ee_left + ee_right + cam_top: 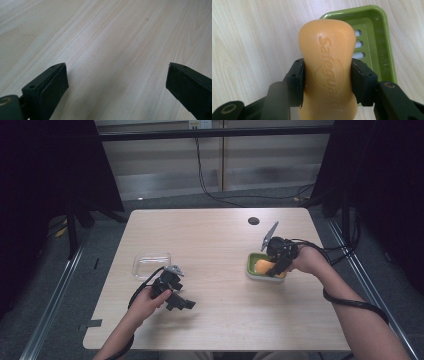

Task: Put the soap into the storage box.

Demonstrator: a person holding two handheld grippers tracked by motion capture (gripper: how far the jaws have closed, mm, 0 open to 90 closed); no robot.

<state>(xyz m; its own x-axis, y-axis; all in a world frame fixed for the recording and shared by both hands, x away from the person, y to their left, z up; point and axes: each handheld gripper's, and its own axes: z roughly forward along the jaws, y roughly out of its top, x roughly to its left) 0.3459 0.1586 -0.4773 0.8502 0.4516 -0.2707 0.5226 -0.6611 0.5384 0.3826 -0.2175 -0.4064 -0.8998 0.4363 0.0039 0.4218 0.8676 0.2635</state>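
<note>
The right gripper (327, 82) is pinching an orange bar of soap (328, 65), its two black jaws pressed against the bar's narrowed waist from either side. The soap runs lengthwise out from between the jaws, lettered face toward the gripper's camera, its rounded far end reaching over the near rim of a green soap dish (387, 50) that sits just beyond and to one side of the jaws. In the high view the right gripper (276, 266) hangs right over the dish (251, 267), on the table (225, 315).

The bar's near end is cut off by the bottom edge of the right gripper view, and the soap hides much of the dish's slotted floor. Whether the bar touches the dish cannot be told.

The left gripper (182, 304) lies low over bare wood, jaws spread wide with nothing between them, a clear lid (151, 265) just beyond it.
</note>
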